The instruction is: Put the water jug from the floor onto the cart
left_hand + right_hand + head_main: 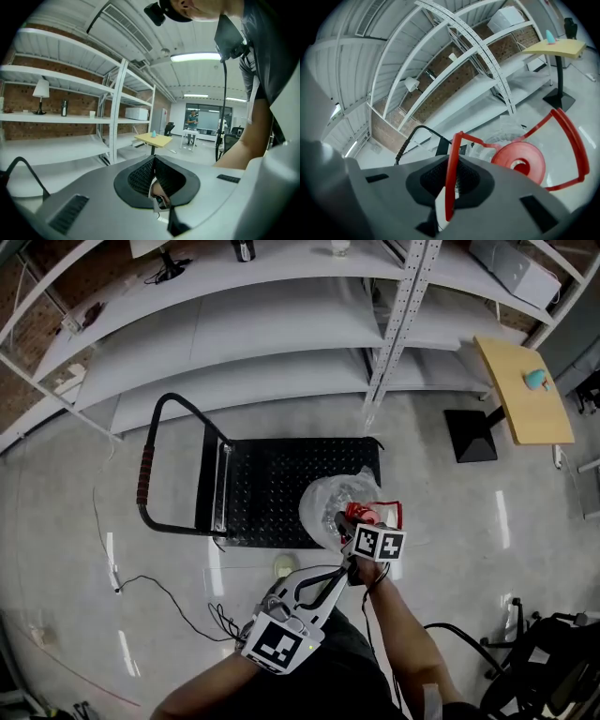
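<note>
The clear water jug (330, 504) with a red cap (519, 161) hangs by its thin red handle (451, 178), and my right gripper (360, 521) is shut on that handle. In the head view the jug overlaps the near right corner of the black cart deck (272, 484); whether it touches the deck I cannot tell. The cart's push handle (147, 474) stands at the left. My left gripper (345, 572) is just below the right one, and its pads (140, 176) meet with nothing between them.
White shelving (244, 343) with an upright post (394, 324) runs behind the cart. A yellow side table (520, 385) on a black base (473, 432) stands at the right. Cables (159, 592) lie on the floor at the left, a dark chair (553, 652) at lower right.
</note>
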Available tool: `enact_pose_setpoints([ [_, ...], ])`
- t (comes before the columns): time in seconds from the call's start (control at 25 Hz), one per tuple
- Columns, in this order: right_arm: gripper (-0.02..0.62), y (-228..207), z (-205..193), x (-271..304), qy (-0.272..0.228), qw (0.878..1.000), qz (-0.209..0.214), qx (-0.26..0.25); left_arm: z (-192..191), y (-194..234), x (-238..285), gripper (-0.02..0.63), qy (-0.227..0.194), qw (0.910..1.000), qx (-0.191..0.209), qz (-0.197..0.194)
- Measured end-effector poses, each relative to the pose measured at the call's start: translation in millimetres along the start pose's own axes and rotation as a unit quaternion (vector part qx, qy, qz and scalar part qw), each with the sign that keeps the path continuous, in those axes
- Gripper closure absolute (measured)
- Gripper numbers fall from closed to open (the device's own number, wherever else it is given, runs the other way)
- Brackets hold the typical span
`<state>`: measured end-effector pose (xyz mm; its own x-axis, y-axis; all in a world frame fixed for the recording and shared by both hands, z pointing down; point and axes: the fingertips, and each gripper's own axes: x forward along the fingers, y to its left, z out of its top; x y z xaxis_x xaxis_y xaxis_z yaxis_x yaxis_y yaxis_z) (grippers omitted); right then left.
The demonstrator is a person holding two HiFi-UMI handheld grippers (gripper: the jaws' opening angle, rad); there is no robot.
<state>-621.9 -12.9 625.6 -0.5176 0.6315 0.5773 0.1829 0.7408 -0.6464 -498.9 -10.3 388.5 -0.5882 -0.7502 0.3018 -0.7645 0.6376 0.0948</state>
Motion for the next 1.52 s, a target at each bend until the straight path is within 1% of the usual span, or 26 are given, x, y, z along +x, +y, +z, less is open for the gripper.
enact_pose_setpoints([
  [0.24,0.578,-35.7,40.0,87.6,-0.012,0.999,-0.033,0.021,-28.3,84.7,20.7,0.601,0.024,0.9995,-0.003,-0.021],
  [0.4,0.577,-62.2,47.8,140.9,-0.022,0.997,-0.057,0.044,-58.0,139.7,28.0,0.601,0.033,0.9991,-0.013,-0.022],
  [0.52,0.577,-69.4,50.5,175.7,-0.026,0.996,-0.070,0.054,-74.6,177.4,28.5,0.601,0.038,0.9989,-0.024,-0.014],
  [0.64,0.577,-63.0,58.6,207.3,-0.036,0.996,-0.069,0.052,-85.1,205.0,28.2,0.601,0.043,0.9986,-0.031,-0.008],
  [0.76,0.577,-49.8,66.4,238.7,-0.037,0.996,-0.067,0.046,-93.0,227.7,25.9,0.601,0.045,0.9982,-0.040,0.001],
  [1.04,0.577,-26.8,73.4,298.4,-0.012,0.997,-0.076,0.020,-98.5,266.1,15.6,0.601,0.049,0.9970,-0.058,0.018],
  [1.2,0.575,-28.0,81.1,313.3,0.002,0.996,-0.085,0.008,-95.8,280.8,13.5,0.601,0.042,0.9966,-0.066,0.027],
  [1.36,0.575,-25.4,80.6,323.0,0.018,0.996,-0.088,-0.006,-95.9,292.1,10.5,0.601,0.039,0.9964,-0.067,0.034],
  [1.52,0.575,-23.2,82.3,324.8,0.025,0.993,-0.111,-0.035,-91.9,299.4,7.6,0.601,0.035,0.9966,-0.066,0.036],
])
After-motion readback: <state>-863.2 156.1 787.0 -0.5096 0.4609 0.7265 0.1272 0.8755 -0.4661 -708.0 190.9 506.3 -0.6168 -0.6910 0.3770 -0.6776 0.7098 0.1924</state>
